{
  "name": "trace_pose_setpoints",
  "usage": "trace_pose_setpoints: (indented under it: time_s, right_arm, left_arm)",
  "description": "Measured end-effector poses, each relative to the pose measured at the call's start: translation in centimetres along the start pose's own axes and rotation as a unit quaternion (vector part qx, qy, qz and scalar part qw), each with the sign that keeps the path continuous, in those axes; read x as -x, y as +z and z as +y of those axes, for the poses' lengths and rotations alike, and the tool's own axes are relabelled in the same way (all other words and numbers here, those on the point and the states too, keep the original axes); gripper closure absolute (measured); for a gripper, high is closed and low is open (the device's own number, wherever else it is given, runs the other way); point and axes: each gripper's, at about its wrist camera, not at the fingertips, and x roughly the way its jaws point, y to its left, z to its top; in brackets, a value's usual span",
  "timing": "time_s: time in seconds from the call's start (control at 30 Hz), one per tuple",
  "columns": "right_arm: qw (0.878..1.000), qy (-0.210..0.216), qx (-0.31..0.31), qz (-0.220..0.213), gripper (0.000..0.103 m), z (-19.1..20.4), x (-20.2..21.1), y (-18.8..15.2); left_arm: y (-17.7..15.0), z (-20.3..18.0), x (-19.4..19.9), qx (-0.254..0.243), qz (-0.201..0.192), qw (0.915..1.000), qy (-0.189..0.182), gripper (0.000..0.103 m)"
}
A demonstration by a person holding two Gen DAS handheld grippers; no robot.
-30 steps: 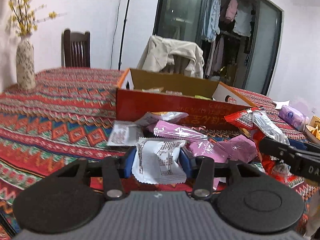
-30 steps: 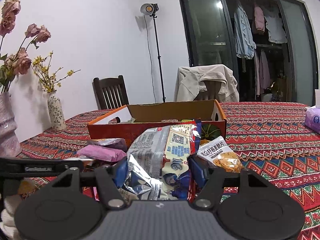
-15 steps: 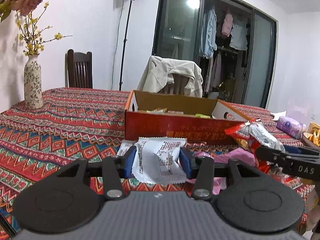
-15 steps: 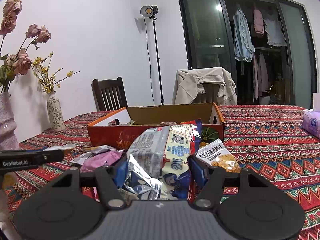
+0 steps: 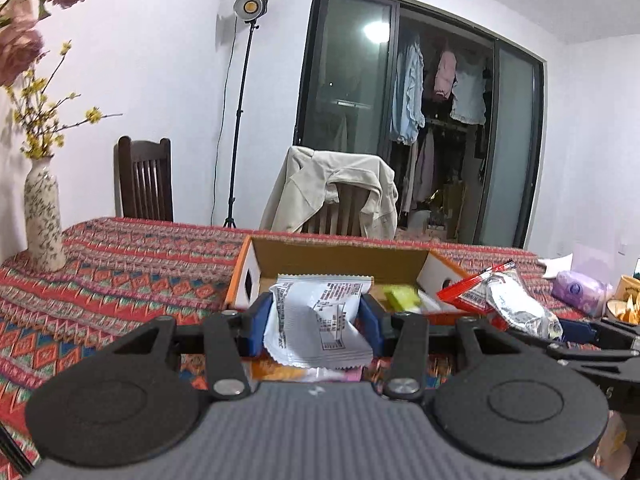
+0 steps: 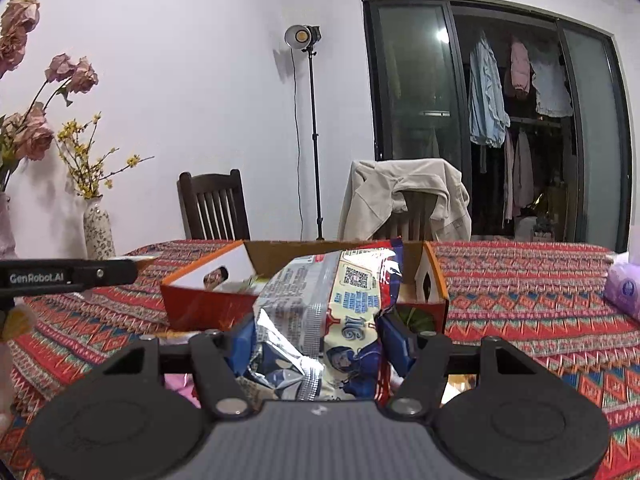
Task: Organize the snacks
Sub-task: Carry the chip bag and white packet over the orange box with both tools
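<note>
- Here, the left gripper (image 5: pixel 314 326) clamps a white snack packet (image 5: pixel 318 322); the right gripper (image 6: pixel 316 346) clamps a silver-blue snack bag (image 6: pixel 332 320).
- Beyond both jaws: open cardboard box (image 5: pixel 340 258) holding a yellow-green packet (image 5: pixel 400 296).
- Left view only: the right gripper's bag from outside.
- Right view only: the box's red front wall.

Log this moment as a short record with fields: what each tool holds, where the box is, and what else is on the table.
left tool: shut on white snack packet
right tool: shut on silver and blue snack bag
cardboard box: open, on the patterned tablecloth, just beyond both tools
inside box: a yellow-green packet shows
other items: vase of yellow flowers, purple tissue pack
</note>
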Motion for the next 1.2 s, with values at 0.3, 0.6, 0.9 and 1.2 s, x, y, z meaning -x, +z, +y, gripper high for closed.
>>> trace_pose_setpoints:
  time_s: [0.3, 0.6, 0.9, 1.2]
  right_arm:
    - [1.000, -0.017, 0.011, -0.023, 0.039, -1.0, -3.2, 3.1]
    - [1.000, -0.025, 0.003, -0.010, 0.039, -2.2, -8.5, 6.6]
    - [0.998, -0.048, -0.025, 0.014, 0.039, -3.4, -14.8, 7.5]
    - [0.997, -0.036, -0.041, 0.049, 0.039, -4.8, -17.6, 5.5]
  left_arm:
    - [3.3, -1.7, -3.5, -0.014, -0.017, 0.9997, 0.001, 0.055]
    - [5.4, -2.0, -8.7, -0.003, -0.011, 0.9997, 0.023, 0.055]
    - [5.3, -1.2, -14.1, 0.018, 0.012, 0.9985, 0.051, 0.055]
    - [3.5, 0.6, -16.7, 0.018, 0.041, 0.9977, 0.052, 0.054]
